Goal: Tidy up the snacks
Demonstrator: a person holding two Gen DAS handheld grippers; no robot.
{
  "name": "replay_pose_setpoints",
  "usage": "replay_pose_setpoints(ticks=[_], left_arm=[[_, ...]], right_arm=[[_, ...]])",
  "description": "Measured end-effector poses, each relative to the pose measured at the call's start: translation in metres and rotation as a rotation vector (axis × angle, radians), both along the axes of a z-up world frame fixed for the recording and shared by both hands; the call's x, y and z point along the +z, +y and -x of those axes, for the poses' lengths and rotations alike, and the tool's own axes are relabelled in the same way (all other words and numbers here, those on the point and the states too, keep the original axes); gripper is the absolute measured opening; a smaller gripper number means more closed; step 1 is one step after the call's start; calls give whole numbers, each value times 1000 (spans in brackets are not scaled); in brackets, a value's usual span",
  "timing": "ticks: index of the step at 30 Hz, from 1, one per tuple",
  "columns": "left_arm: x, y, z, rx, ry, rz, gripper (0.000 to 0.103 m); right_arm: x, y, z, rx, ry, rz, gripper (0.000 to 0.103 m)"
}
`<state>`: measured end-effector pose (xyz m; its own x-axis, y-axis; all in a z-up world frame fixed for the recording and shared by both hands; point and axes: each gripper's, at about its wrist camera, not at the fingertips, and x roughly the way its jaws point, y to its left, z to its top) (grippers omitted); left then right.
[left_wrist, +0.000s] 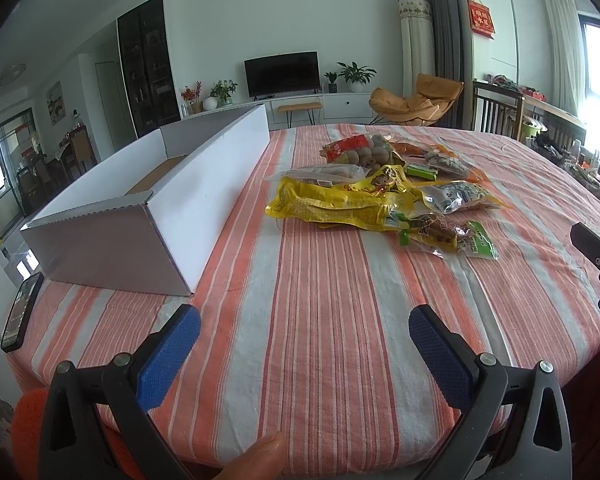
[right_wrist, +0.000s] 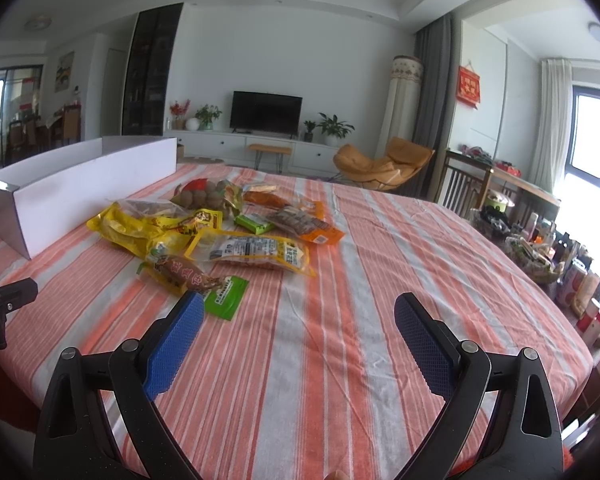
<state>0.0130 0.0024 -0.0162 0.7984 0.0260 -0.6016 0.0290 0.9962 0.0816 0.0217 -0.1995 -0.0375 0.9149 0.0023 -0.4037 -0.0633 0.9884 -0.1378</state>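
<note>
A pile of snack packets (left_wrist: 384, 188) lies on the striped tablecloth (left_wrist: 320, 288), also in the right wrist view (right_wrist: 216, 232). It includes a large yellow bag (left_wrist: 332, 204), a bag of brown balls (left_wrist: 364, 148) and a small green packet (right_wrist: 224, 298). A long white cardboard box (left_wrist: 156, 204) stands open to the left of the pile, seen also in the right wrist view (right_wrist: 76, 192). My left gripper (left_wrist: 304, 332) is open and empty over the cloth near the box's front corner. My right gripper (right_wrist: 298, 316) is open and empty, its left fingertip close to the green packet.
A black phone (left_wrist: 20, 312) lies at the table's left edge. Bottles, cans and a basket (right_wrist: 540, 256) crowd the space beyond the table's right edge. Wooden chairs (right_wrist: 464, 184) stand behind the table. The cloth (right_wrist: 380, 280) in front of the right gripper is bare.
</note>
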Motion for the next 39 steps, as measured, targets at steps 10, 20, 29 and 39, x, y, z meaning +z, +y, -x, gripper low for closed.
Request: replay_pose_setpoints(ticks=[10,20,29,39], left_arm=[[-1,-2,0,-7,10,4,103],[-1,-2,0,-7,12,4,103],[-4,-3,-1,-10,28,2,103],[-8,-2,-4,-12,67,-2,103]], right_arm=[[0,0,0,0,0,-1,98],[0,0,0,0,0,-1,98],[0,0,0,0,1,-1,98],[0,0,0,0,2,-2,98]])
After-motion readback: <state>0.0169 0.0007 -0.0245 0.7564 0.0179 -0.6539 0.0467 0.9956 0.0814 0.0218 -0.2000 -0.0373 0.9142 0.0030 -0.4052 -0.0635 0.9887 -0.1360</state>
